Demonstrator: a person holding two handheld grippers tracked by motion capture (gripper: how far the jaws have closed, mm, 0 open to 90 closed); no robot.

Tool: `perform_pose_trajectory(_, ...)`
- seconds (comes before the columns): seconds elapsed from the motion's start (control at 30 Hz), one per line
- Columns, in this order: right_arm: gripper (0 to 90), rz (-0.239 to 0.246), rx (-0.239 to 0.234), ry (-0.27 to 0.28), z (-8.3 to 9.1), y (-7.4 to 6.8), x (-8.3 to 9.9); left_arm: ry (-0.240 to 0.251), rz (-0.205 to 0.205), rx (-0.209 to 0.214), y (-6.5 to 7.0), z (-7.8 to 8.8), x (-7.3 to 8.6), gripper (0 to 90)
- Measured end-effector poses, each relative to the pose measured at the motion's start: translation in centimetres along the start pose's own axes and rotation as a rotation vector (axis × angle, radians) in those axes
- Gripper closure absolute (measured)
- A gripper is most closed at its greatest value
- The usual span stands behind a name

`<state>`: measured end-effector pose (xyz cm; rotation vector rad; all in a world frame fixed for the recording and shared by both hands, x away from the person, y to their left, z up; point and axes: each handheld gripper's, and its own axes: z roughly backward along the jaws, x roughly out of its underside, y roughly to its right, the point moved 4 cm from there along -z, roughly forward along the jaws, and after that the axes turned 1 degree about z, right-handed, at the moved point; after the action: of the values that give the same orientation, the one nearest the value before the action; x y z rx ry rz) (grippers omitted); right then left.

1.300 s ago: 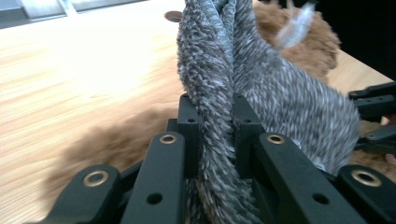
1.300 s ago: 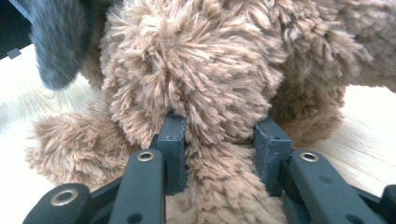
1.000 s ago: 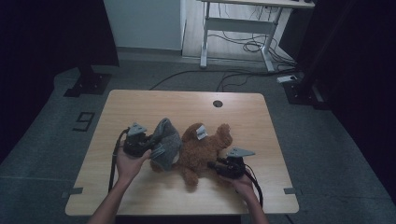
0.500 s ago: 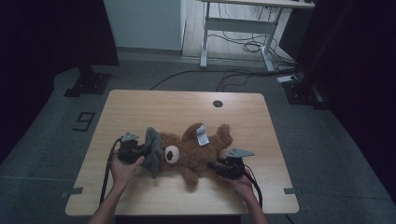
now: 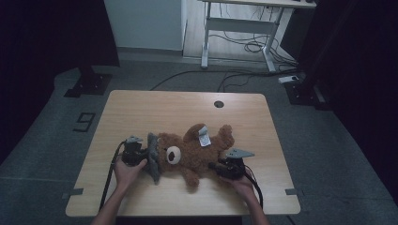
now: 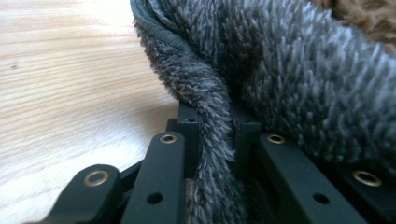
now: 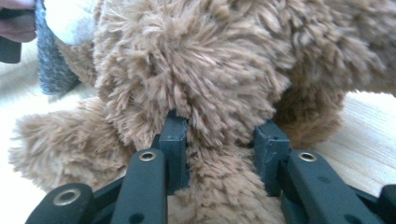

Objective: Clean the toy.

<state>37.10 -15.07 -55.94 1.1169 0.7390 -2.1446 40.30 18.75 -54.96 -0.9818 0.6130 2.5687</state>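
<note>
A brown teddy bear point(image 5: 192, 152) lies on its back across the front half of the wooden table point(image 5: 187, 108), head to the left, a white tag on its belly. A grey plush cloth point(image 5: 152, 157) sits over the top of its head. My left gripper point(image 5: 143, 154) is shut on the grey cloth point(image 6: 210, 135), a fold of it pinched between the jaws. My right gripper point(image 5: 213, 165) is shut on the bear's brown body point(image 7: 219, 140), fur bulging between the jaws. A hand holds each gripper from the table's front edge.
A round cable hole point(image 5: 218, 104) sits near the table's far edge. Beyond the table stand a white desk frame point(image 5: 244, 28), floor cables point(image 5: 244, 47) and black stand bases point(image 5: 87, 84). A "9" marker point(image 5: 84, 122) lies on the floor at left.
The left gripper has pulled the grey cloth down and leftward off the bear's face, so the muzzle now shows. The bear lies flatter. The right gripper has stayed in place.
</note>
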Motion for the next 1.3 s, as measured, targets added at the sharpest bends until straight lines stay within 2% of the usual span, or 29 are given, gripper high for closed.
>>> perform_pose_trajectory(0.17,63.9,-0.001,0.02,0.003,-0.7,0.6,-0.4,0.013,0.008,0.001,-0.5,-1.3,-1.9,77.9)
perform_pose_trajectory(0.3,63.9,0.006,0.062,0.008,-1.2,1.7,-1.0,0.015,0.026,0.021,-0.8,-2.3,-3.0,77.9)
perform_pose_trajectory(0.43,63.9,-0.004,0.068,0.008,-1.3,2.4,-1.1,0.046,0.013,0.04,-0.8,-1.0,-4.0,77.8)
perform_pose_trajectory(0.53,63.9,0.003,0.072,0.004,-1.2,2.3,-1.0,0.101,0.009,0.076,-0.1,1.2,-5.4,77.7)
perform_pose_trajectory(0.63,63.8,0.004,0.076,0.005,-1.1,2.1,-0.8,0.135,-0.032,0.109,1.7,2.9,-7.0,77.7)
perform_pose_trajectory(0.7,63.7,0.006,0.078,0.001,-1.0,1.9,-0.7,0.172,-0.085,0.175,4.4,4.1,-8.2,77.7)
perform_pose_trajectory(0.77,63.7,0.014,0.083,-0.002,-0.9,1.8,-0.7,0.179,-0.156,0.205,7.0,4.5,-8.8,77.7)
perform_pose_trajectory(0.8,63.7,0.015,0.085,-0.003,-0.9,1.7,-0.7,0.18,-0.204,0.225,8.9,4.4,-9.1,77.6)
perform_pose_trajectory(0.83,63.7,0.014,0.083,-0.003,-0.9,1.7,-0.7,0.179,-0.228,0.244,10.1,4.3,-9.2,77.7)
perform_pose_trajectory(0.87,63.7,0.012,0.081,-0.001,-0.9,1.8,-0.7,0.17,-0.26,0.272,12.0,3.9,-9.3,77.7)
perform_pose_trajectory(0.9,63.7,0.01,0.08,-0.001,-0.9,1.8,-0.6,0.161,-0.278,0.287,13.0,3.6,-9.4,77.7)
perform_pose_trajectory(0.97,63.6,0.006,0.076,-0.001,-0.9,1.8,-0.6,0.114,-0.329,0.318,16.3,1.5,-9.1,77.6)
perform_pose_trajectory(1.0,63.6,0.005,0.072,-0.002,-0.9,1.8,-0.6,0.089,-0.352,0.307,17.1,0.6,-8.9,77.6)
perform_pose_trajectory(1.03,63.5,0.004,0.074,0.0,-0.9,1.8,-0.6,0.061,-0.383,0.265,17.9,-0.6,-8.7,77.6)
perform_pose_trajectory(1.07,63.5,0.003,0.075,-0.002,-0.9,1.8,-0.6,0.031,-0.414,0.213,18.6,-2.2,-8.5,77.6)
perform_pose_trajectory(1.1,63.5,0.004,0.073,-0.002,-0.8,1.8,-0.6,0.01,-0.416,0.189,18.7,-3.4,-8.3,77.6)
perform_pose_trajectory(1.17,63.5,0.001,0.074,-0.003,-0.8,1.8,-0.6,-0.002,-0.376,0.179,18.3,-4.7,-8.2,77.5)
perform_pose_trajectory(1.23,63.5,-0.005,0.073,-0.005,-0.8,1.9,-0.5,0.012,-0.31,0.201,17.5,-4.8,-8.5,77.7)
perform_pose_trajectory(1.3,63.5,-0.008,0.067,0.0,-0.7,1.9,-0.5,0.025,-0.308,0.173,16.6,-4.3,-8.7,77.7)
